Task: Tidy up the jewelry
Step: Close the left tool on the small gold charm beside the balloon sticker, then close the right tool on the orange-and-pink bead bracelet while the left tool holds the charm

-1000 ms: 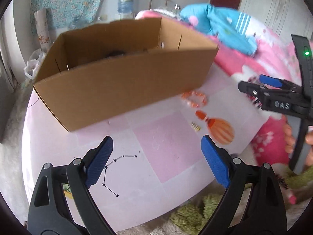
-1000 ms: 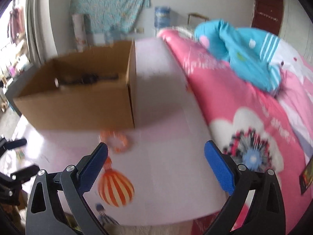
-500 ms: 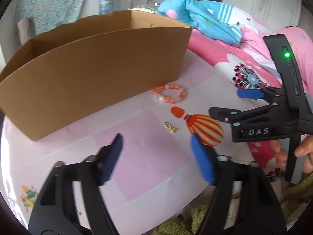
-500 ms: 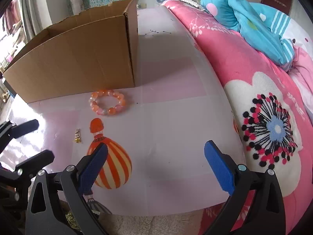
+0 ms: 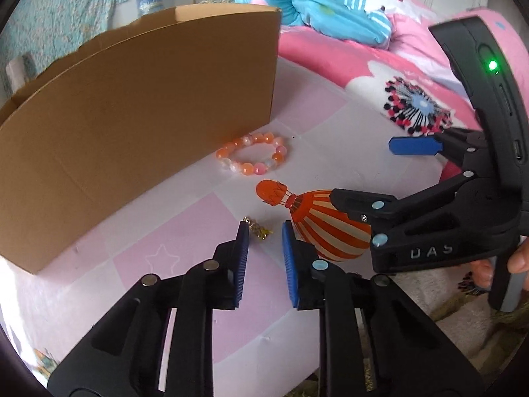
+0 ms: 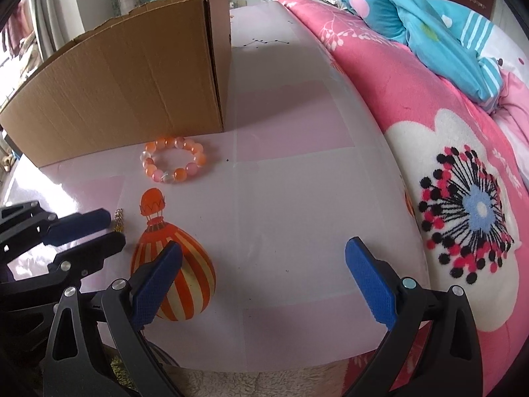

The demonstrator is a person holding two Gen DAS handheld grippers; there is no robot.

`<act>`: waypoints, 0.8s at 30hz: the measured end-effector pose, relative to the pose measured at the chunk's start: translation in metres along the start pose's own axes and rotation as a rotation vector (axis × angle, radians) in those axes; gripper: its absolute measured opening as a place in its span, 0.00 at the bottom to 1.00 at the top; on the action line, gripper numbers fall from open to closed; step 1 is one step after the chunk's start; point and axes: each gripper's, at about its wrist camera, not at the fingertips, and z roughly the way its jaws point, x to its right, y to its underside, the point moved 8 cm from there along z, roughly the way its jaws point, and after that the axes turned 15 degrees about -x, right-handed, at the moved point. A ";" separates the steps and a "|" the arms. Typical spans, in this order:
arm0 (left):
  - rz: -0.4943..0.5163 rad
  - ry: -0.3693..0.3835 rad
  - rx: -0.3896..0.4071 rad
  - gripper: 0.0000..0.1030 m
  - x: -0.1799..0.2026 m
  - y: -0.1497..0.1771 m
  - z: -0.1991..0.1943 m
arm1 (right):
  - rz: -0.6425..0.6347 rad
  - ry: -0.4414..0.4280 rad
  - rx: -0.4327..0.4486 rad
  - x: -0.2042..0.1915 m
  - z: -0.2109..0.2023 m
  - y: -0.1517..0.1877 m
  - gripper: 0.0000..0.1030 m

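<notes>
- The bench [image 6: 297, 198], covered in a pink-and-white sheet, ends in a rounded edge toward 6 o'clock in the right wrist view, and a pink bed cover [image 6: 413, 106] runs along its 3 o'clock side. The middle of the bench is open.
- A cardboard box [image 5: 139, 125] stands along the far side, from 9 to 12 o'clock in the left wrist view, and walls off that direction.
- The left gripper [image 5: 263, 231] has its jaws closing, with a narrow gap left. A small gold chain piece [image 5: 258, 229] lies on the bench right at the tips, just off the left pad; whether the pads touch it cannot be told.
- A beaded orange-and-pink bracelet [image 5: 253, 157] lies flat beyond the chain at 12 o'clock, just in front of the box wall.
- The right gripper [image 6: 261, 278] hangs with its jaws wide apart and nothing between them; it crowds in from 3 o'clock, near the left gripper.
- A printed orange-striped balloon [image 6: 172, 278] on the sheet sits between them.
</notes>
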 end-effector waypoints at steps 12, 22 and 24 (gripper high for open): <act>0.038 -0.065 -0.003 0.02 0.001 -0.002 0.000 | -0.016 -0.005 0.016 -0.001 -0.002 0.005 0.93; -0.091 -0.059 0.041 0.02 -0.039 0.015 -0.030 | -0.029 -0.001 0.019 -0.002 -0.004 0.004 0.93; -0.117 -0.073 0.041 0.02 -0.049 0.019 -0.032 | -0.032 -0.019 0.032 -0.003 -0.008 0.002 0.93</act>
